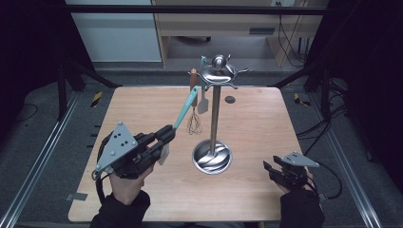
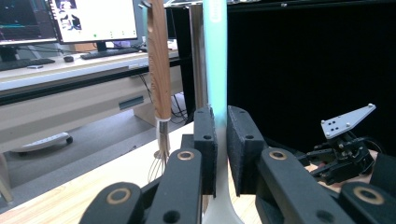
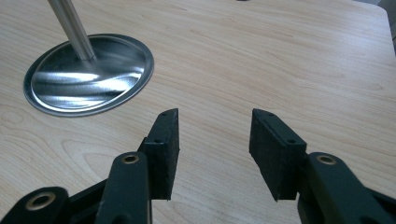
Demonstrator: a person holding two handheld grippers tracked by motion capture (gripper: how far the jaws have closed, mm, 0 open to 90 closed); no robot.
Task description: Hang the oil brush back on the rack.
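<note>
With the left gripper (image 1: pixel 166 134) clamped on the teal-handled white spatula (image 1: pixel 186 105) and the right gripper's (image 3: pixel 215 149) fingers apart, steer its handle tip squarely onto the steel utensil stand's (image 1: pixel 215 109) hook.

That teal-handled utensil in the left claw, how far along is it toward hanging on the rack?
Done so far: a whisk and a small spatula hang on the metal rack. In hand: the left gripper is clamped on the teal-handled utensil, whose handle slants up toward the hooks. Left to do: it probably needs lifting onto a free hook. The right gripper rests open on the table, holding nothing.
</note>
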